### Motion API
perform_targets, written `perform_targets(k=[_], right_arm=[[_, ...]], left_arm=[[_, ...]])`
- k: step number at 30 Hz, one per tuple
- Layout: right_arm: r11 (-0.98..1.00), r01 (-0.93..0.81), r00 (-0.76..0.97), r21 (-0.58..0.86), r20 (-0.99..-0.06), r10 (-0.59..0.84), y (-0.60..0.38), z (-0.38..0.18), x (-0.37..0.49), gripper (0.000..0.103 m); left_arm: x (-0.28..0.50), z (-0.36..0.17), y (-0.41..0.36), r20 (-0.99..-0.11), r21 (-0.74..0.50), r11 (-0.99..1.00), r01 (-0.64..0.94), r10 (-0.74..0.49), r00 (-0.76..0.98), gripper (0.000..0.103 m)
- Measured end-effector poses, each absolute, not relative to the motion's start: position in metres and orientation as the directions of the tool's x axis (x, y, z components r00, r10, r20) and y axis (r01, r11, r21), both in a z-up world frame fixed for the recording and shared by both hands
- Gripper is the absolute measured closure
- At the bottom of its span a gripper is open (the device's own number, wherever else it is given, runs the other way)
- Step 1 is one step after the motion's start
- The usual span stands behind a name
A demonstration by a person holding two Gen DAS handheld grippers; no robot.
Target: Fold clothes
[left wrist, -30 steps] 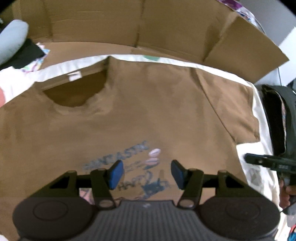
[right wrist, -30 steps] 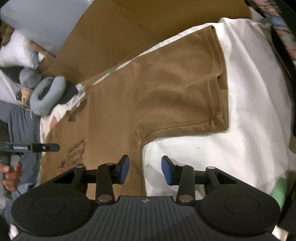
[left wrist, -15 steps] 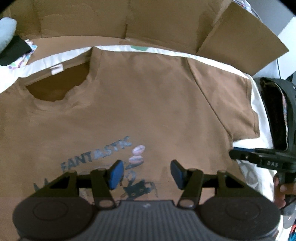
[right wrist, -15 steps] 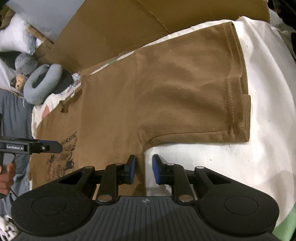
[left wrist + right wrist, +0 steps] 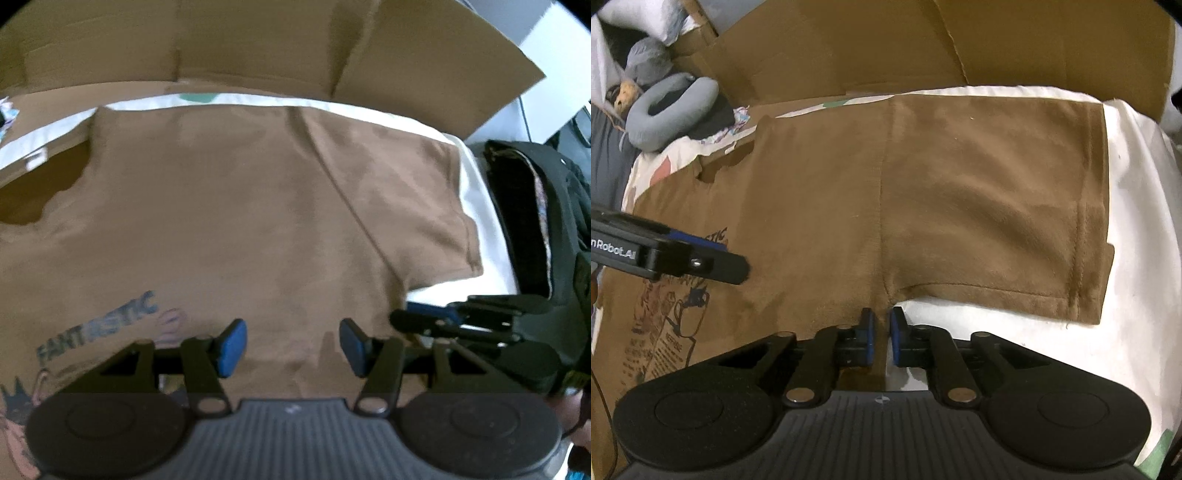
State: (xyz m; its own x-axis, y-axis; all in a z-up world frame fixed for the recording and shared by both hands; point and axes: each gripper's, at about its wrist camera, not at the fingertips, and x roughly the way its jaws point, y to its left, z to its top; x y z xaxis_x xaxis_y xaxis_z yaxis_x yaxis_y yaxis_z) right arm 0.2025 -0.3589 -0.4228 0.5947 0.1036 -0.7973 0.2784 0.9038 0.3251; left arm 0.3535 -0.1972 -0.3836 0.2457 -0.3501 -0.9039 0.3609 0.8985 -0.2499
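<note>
A brown T-shirt [image 5: 240,206] with a blue "FANTASTIC" print lies flat, front up, on a white sheet [image 5: 491,236]. My left gripper [image 5: 291,336] hovers open over the chest, just right of the print, with nothing between its fingers. In the right wrist view the T-shirt [image 5: 812,221] spreads ahead, its short sleeve [image 5: 1015,221] to the right. My right gripper [image 5: 881,325] is shut on the shirt's side edge just under the armpit. The right gripper [image 5: 424,317] also shows in the left wrist view, and the left gripper [image 5: 731,266] comes in from the left of the right wrist view.
Cardboard panels [image 5: 258,48] stand behind the sheet [image 5: 1137,258]. A grey neck pillow [image 5: 672,107] and loose items lie at the far left. A dark bag [image 5: 528,206] sits beside the sleeve end.
My right gripper has moved up to the armpit and closed its fingers on the shirt's side edge. My left gripper has slid right across the chest, toward the right gripper, staying open.
</note>
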Motion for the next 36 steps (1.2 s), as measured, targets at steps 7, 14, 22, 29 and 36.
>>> perform_targets(k=[7, 14, 22, 29, 36], right_arm=[[0.915, 0.279, 0.592, 0.290, -0.803, 0.074, -0.361, -0.410, 0.199, 0.102], [0.884, 0.325, 0.595, 0.337, -0.799, 0.086, -0.369, -0.417, 0.192, 0.101], [0.760, 0.455, 0.662, 0.463, -0.747, 0.059, -0.404, -0.406, 0.149, 0.080], [0.653, 0.566, 0.673, 0.503, -0.740, -0.014, -0.434, -0.410, 0.122, 0.057], [0.597, 0.620, 0.654, 0.509, -0.755, -0.036, -0.440, -0.417, 0.124, 0.057]], left_arm=[[0.353, -0.390, -0.227, -0.892, -0.281, 0.877, 0.390, -0.389, 0.232, 0.075], [0.356, -0.401, -0.243, -0.881, -0.306, 0.872, 0.383, -0.411, 0.232, 0.083], [0.358, -0.412, -0.256, -0.875, -0.318, 0.865, 0.387, -0.425, 0.231, 0.092], [0.359, -0.415, -0.261, -0.872, -0.317, 0.863, 0.393, -0.428, 0.238, 0.092], [0.360, -0.417, -0.264, -0.872, -0.312, 0.861, 0.402, -0.427, 0.238, 0.093]])
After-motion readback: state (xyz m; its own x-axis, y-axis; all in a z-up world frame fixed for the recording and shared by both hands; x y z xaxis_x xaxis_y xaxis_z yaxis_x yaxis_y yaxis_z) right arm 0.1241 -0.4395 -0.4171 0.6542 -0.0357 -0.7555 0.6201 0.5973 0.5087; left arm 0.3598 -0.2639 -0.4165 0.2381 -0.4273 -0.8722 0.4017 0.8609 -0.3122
